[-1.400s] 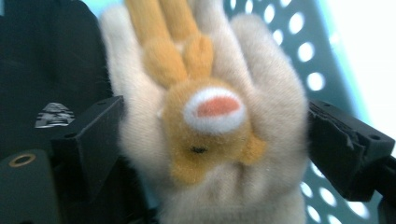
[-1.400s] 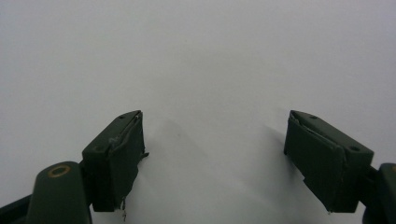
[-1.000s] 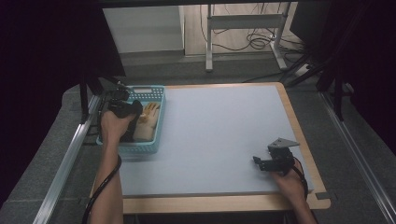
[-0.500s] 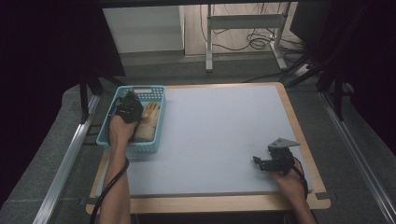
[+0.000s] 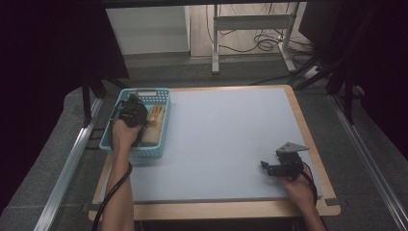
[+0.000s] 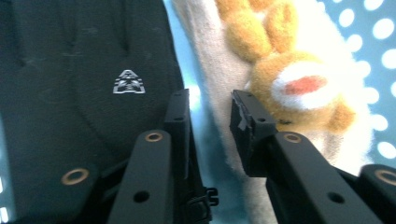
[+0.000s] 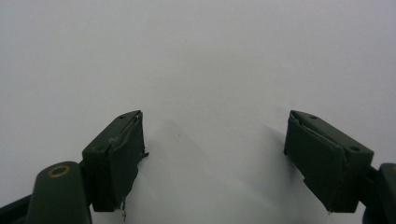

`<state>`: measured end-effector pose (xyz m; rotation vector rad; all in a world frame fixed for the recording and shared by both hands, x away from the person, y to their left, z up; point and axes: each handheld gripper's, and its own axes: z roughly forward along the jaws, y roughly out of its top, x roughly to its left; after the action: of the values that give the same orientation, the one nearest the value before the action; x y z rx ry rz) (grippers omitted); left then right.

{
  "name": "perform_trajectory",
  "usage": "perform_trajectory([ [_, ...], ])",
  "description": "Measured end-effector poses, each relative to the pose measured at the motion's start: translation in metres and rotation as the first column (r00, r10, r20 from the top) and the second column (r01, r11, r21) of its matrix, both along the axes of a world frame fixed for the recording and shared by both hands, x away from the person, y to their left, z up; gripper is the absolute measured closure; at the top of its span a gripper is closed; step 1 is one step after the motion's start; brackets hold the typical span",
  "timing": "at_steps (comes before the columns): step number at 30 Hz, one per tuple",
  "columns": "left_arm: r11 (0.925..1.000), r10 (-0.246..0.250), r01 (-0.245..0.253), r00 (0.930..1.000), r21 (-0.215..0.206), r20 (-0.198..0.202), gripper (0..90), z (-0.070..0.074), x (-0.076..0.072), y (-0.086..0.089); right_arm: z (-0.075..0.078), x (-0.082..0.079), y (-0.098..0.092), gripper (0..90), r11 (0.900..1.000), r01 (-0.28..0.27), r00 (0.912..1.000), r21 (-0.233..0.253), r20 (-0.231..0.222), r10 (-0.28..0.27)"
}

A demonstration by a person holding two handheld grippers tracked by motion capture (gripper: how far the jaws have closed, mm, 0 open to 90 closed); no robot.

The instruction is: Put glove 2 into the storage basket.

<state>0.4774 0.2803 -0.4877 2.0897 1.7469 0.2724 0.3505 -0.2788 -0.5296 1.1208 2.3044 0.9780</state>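
At the left of the high view a blue basket (image 5: pixel 107 136) sits on the left edge of the bench (image 5: pixel 226 130). The person's left hand (image 5: pixel 124 135) reaches into the basket and holds the left hand-held gripper (image 5: pixel 131 111) over the things inside. A tan soft toy (image 5: pixel 155 120) lies in the right part of the basket, just beside the gripper.

In the left gripper view the left hand-held gripper (image 6: pixel 210 109) points down into the basket. Its two black jaws stand a little apart, with a narrow gap, and nothing is pinched between them. At the left of that frame lies a black cloth thing (image 6: pixel 79 84) with a small white mark on it. The left jaw is against its edge. At the right of the frame lies the soft toy (image 6: pixel 289 79), fuzzy and orange, with a white face and a red mouth, on cream cloth. The right jaw is at the edge of that cream cloth. The blue basket floor (image 6: pixel 373 56) with round holes shows at the far right.

At the lower right of the high view the right hand (image 5: pixel 297 188) holds the right hand-held gripper (image 5: pixel 267 167) low over the bare bench, well apart from the basket.

In the right gripper view the right hand-held gripper (image 7: pixel 212 140) has its jaws wide apart and holds nothing. Plain grey bench (image 7: pixel 201 56) lies under it
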Motion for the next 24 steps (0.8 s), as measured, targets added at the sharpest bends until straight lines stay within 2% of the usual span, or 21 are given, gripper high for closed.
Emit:
perform_trajectory([
  [10,0.9989,0.029,-0.026,0.9971,-0.038,0.07,52.3,0.01,-0.011,0.017,0.0,0.0,0.0,19.7,1.0,0.0,1.0,0.0,0.0,0.0],
  [17,0.9973,0.035,-0.028,0.9941,-0.068,0.103,44.9,0.014,-0.021,0.028,0.0,0.0,0.0,19.8,1.0,0.0,1.0,0.0,0.0,0.0],
  [18,0.996,0.043,-0.034,0.9929,-0.082,0.111,43.9,0.015,-0.023,0.029,0.0,0.0,0.0,19.8,1.0,0.0,1.0,-0.001,0.001,0.0],
  [24,0.9942,0.051,-0.037,0.988,-0.101,0.145,38.5,0.019,-0.032,0.038,0.0,0.0,0.0,19.8,1.0,0.0,1.0,-0.001,0.001,0.0],
])
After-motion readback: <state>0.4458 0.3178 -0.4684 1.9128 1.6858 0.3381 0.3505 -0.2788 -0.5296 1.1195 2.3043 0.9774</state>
